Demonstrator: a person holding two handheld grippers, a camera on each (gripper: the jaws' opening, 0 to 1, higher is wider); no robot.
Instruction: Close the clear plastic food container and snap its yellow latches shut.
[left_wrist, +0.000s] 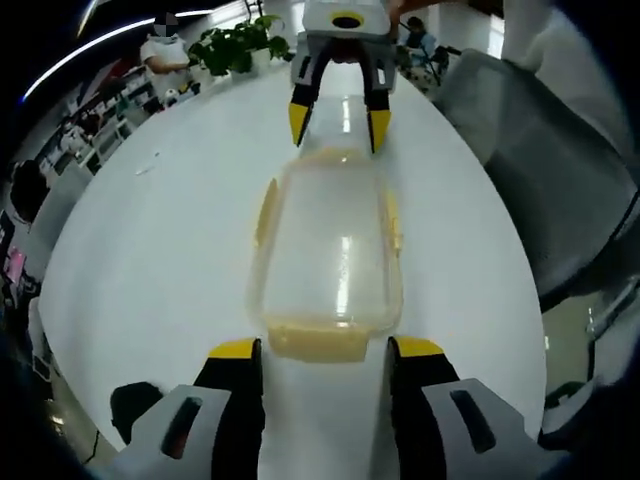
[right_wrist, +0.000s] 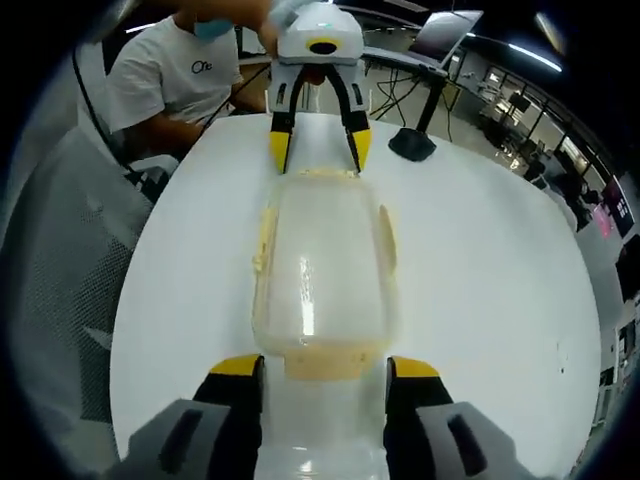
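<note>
On the white round surface (left_wrist: 150, 250) in an office, the clear container (left_wrist: 335, 250) is lying with its lid down. I am facing both end latches: left tool (left_wrist: 325, 350) and right tool (right_wrist: 325, 365) are each standing wide open around one yellow latch (left_wrist: 320, 342), apparently not pressing yet. Next, I think, both must push inward.

A round white table (left_wrist: 170, 250) fills the middle of an open-plan office. In the left gripper view, a leafy potted plant (left_wrist: 236, 47) stands at its far edge beside a grey mesh chair (left_wrist: 560, 170), under long ceiling light strips (left_wrist: 110, 38). In the right gripper view, a seated person in a white T-shirt (right_wrist: 178, 75), a black lamp base (right_wrist: 411, 145) and rows of desks (right_wrist: 530, 130) lie beyond
</note>
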